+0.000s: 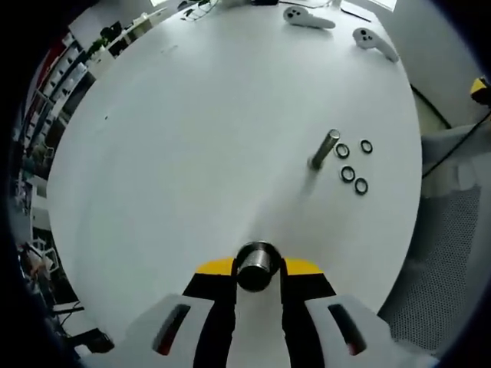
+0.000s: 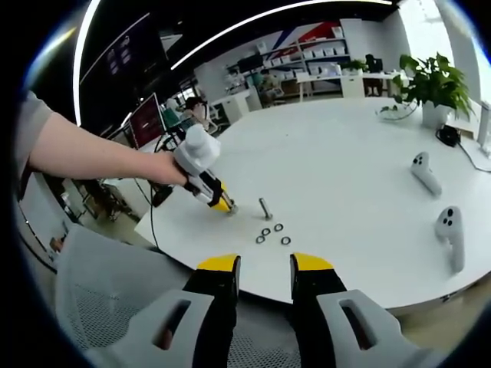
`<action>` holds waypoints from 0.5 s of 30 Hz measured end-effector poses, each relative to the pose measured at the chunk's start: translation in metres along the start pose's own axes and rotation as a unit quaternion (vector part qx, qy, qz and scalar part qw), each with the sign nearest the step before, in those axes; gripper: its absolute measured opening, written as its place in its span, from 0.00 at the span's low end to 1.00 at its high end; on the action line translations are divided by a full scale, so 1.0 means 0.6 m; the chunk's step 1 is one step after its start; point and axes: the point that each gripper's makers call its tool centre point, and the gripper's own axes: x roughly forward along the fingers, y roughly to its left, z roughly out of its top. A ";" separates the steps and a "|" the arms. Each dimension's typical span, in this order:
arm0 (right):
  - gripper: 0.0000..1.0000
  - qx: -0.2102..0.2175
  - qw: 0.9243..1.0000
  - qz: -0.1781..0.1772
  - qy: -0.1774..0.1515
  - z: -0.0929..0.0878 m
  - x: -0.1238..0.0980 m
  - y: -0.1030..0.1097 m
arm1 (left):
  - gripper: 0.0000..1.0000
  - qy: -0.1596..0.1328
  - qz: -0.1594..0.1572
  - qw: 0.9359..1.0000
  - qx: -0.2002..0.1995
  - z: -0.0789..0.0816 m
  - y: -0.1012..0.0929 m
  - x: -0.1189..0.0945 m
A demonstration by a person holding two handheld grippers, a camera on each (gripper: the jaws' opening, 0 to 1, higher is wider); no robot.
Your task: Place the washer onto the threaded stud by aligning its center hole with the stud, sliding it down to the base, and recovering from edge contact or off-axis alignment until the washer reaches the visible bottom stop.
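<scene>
Left tongs (image 1: pixel 257 270) seemingly grip a stud (image 1: pixel 255 265), washers (image 1: pixel 348 174) well ahead

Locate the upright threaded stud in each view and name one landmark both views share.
Left gripper view: the threaded stud stands right of centre on the white table, just left of the four washers.
Right gripper view: the stud is at centre, just above the washers.
Shared landmark: the white controllers.

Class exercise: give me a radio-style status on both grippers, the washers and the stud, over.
Left hand-held gripper shut on a metal cylinder. Right hand-held gripper open, off the table edge. Four washers loose beside the upright stud. Nothing obstructing.
</scene>
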 end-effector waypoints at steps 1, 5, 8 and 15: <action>0.29 0.000 1.000 0.000 0.000 0.000 0.000 0.000 | 0.19 0.005 -0.001 1.000 -0.002 -0.002 0.000 0.003; 0.28 0.001 1.000 -0.001 0.001 -0.001 0.000 -0.001 | 0.20 0.007 -0.002 1.000 -0.003 -0.005 -0.003 0.004; 0.28 0.000 1.000 -0.001 0.001 -0.001 0.000 0.000 | 0.20 0.004 -0.002 1.000 -0.008 -0.003 -0.002 0.002; 0.28 0.002 1.000 -0.002 0.000 0.000 -0.001 -0.001 | 0.21 0.001 -0.011 0.999 -0.046 -0.005 0.000 0.002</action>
